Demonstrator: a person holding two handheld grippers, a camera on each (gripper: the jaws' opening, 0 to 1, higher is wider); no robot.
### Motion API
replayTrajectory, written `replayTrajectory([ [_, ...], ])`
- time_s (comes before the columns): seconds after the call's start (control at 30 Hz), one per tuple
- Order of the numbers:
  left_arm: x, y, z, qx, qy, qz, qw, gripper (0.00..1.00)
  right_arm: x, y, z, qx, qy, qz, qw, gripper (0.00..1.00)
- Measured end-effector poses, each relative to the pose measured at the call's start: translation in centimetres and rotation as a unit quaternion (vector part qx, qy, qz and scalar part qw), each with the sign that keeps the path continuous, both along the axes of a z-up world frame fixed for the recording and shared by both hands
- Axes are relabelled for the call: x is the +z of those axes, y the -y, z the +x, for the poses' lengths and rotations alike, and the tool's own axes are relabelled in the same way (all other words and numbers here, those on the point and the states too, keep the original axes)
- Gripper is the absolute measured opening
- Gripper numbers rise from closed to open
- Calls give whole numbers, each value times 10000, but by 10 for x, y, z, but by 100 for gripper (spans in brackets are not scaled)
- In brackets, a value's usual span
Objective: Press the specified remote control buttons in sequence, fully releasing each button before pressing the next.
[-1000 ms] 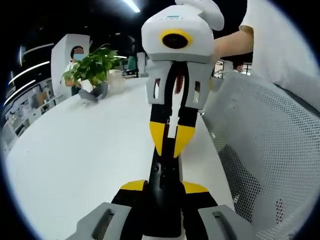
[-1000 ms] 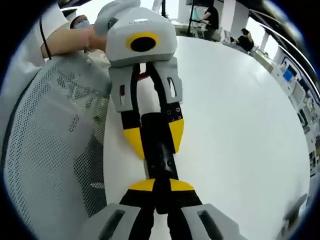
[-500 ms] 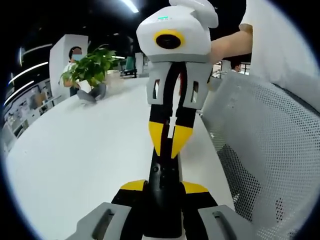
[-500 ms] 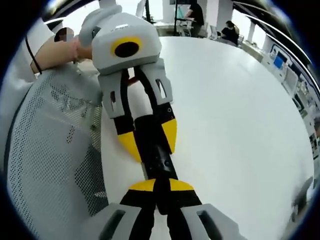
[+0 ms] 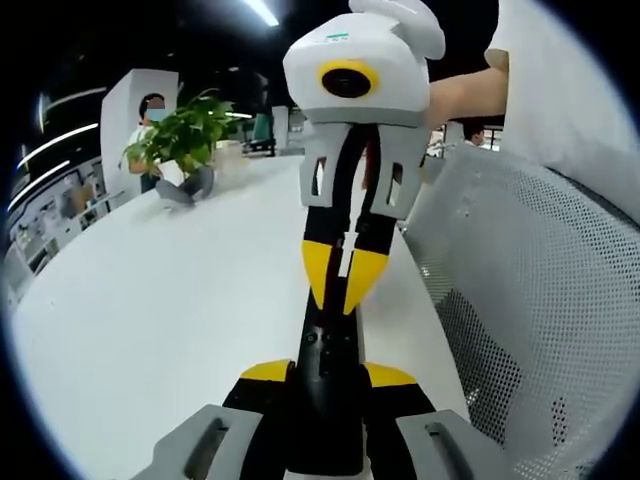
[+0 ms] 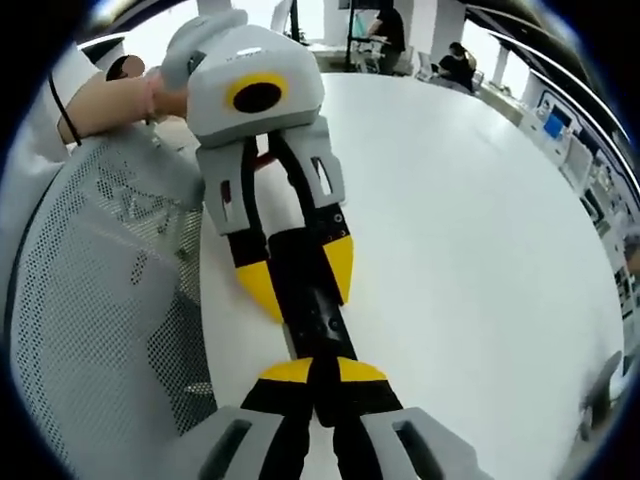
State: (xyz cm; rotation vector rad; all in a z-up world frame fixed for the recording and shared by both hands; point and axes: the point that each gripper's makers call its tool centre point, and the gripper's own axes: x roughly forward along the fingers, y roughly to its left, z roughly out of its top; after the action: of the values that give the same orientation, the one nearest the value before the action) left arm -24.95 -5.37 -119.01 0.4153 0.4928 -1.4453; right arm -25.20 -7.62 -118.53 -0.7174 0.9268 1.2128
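Here both grippers face each other, clamping the black remote (image 5: 328, 385) lengthwise.

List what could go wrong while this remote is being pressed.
1. The left tool grips the remote by one end. A push from the closed tips of the right tool near the far end could lever it loose.
2. The remote is close to the edge of the table, beside the mesh chair, so a slip could send it off the table.
3. The right tool's tips hide the buttons, so a neighbouring one might get pressed.
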Motion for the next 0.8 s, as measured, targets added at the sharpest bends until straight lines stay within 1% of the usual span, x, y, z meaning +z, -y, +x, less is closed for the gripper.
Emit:
replayTrajectory([
  [0.1, 0, 0, 0, -8, -4, -7, 10000, 26, 0, 1, 0, -26, -28, -49, 10000, 3],
  [0.17, 0, 0, 0, -18, -2, -10, 10000, 26, -1, 0, 1, -35, -44, -149, 9999, 2],
  [0.2, 0, 0, 0, -15, -7, -16, 10000, 26, -1, 0, 0, 90, 18, -267, 9996, 2],
  [0.3, -1, 0, 0, -29, -8, -19, 10000, 26, -3, 0, 0, 191, 53, -423, 9989, 2],
  [0.37, -1, 1, 0, -69, -6, 4, 10000, 26, -3, 0, 2, 177, 15, -502, 9986, 2],
  [0.4, -1, 1, 0, -82, -9, 13, 10000, 26, -3, 0, 2, 102, -48, -526, 9986, 2],
  [0.47, -1, 1, 0, -88, -16, 7, 10000, 26, -3, 0, 1, 210, -2, -581, 9981, 1],
  [0.53, -1, 1, 0, -90, -16, 5, 10000, 26, -3, 1, 1, 203, 26, -537, 9983, 2],
  [0.63, -1, 1, 0, -93, -6, 25, 10000, 26, -2, 3, 1, 146, 75, -360, 9992, 2],
  [0.73, 0, 1, 0, -89, -4, 36, 10000, 26, -1, 2, -1, 365, 305, -264, 9985, 2],
  [0.8, 0, 1, 0, -91, 2, 53, 9999, 26, -1, 3, -1, 445, 347, -239, 9981, 2],
])
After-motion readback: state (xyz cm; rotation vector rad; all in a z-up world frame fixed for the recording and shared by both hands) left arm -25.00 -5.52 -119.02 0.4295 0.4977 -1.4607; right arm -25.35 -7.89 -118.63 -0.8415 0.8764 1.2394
